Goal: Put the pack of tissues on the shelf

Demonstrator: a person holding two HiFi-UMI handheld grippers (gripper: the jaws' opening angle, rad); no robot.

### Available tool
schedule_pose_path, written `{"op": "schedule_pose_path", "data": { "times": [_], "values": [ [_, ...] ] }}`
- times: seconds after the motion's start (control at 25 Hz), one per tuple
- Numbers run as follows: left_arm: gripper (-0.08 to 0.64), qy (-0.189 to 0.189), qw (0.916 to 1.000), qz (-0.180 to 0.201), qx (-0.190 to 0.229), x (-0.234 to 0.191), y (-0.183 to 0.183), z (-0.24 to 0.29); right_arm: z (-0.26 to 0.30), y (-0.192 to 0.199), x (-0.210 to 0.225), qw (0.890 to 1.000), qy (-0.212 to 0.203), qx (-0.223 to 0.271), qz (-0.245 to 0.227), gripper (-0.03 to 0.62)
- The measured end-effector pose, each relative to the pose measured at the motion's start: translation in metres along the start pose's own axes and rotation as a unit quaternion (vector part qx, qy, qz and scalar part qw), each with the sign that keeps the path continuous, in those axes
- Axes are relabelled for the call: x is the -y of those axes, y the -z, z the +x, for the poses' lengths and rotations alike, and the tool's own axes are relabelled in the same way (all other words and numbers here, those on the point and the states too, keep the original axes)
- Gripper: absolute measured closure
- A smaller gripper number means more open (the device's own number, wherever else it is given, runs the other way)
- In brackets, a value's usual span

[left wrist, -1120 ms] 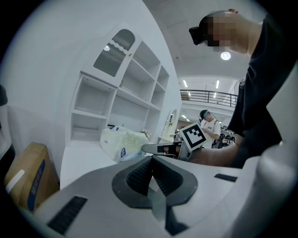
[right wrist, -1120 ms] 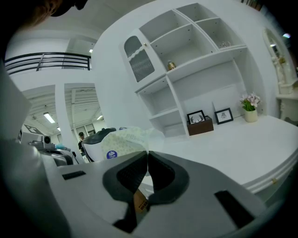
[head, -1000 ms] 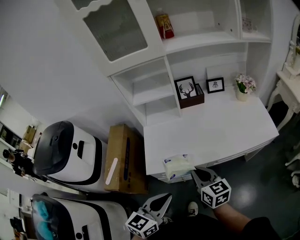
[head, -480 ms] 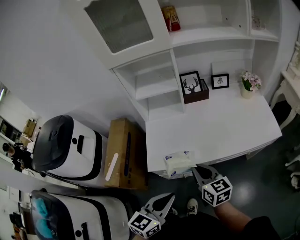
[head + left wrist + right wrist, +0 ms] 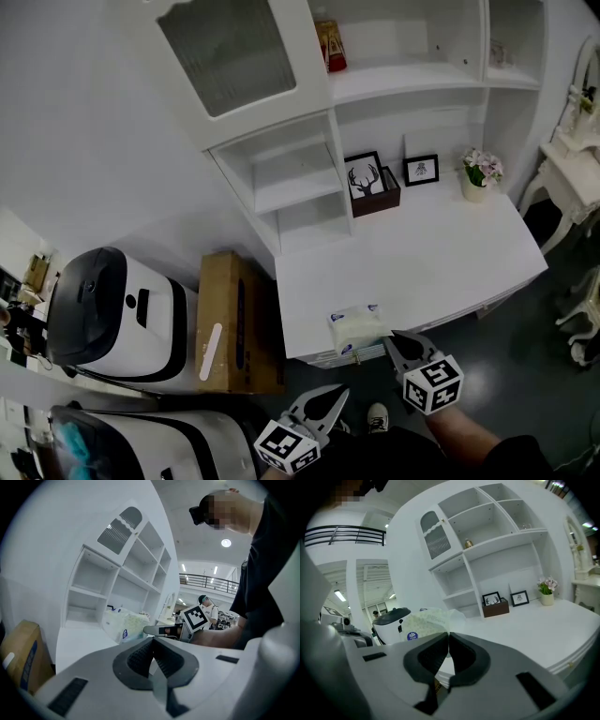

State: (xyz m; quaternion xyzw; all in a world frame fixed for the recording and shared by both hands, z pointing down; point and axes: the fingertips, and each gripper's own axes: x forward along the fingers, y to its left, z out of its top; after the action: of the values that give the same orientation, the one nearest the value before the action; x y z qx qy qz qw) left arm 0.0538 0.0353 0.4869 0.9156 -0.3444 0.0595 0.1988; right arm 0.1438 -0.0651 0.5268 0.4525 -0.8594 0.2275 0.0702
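Between the earlier head view and this one, only the framing has shifted slightly; the pack of tissues holds the same place on the front edge of the desk, and both tools keep their positions. The pack is a soft, rectangular block of pale tissue in crinkled clear film with a round blue label. We see the right gripper with its grey pointed jaws brought together on the pack's near right corner, pinching the film; its dark inner pads are ribbed. The left gripper hangs below the desk edge, apart from the pack, jaws closed tip to tip with nothing between them. Each tool carries a cube with black-and-white square markers. The desk top is smooth, matte white. The shelf unit behind it is white with open square compartments and one ribbed glass door. A brown cardboard box stands beside the desk's left end.
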Motion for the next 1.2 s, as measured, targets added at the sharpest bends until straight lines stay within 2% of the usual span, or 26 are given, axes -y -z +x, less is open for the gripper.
{"op": "schedule_pose_path", "data": {
  "times": [0.4,1.2],
  "values": [
    [0.555,0.021,0.9998,0.002,-0.003,-0.037,-0.012,-0.016,0.027,-0.007,-0.015,1.0,0.026,0.007,0.008,0.584],
    [0.555,0.039,0.9989,-0.022,0.015,-0.115,-0.02,-0.059,0.087,-0.015,-0.059,0.998,0.058,0.003,-0.001,0.584]
  ]
}}
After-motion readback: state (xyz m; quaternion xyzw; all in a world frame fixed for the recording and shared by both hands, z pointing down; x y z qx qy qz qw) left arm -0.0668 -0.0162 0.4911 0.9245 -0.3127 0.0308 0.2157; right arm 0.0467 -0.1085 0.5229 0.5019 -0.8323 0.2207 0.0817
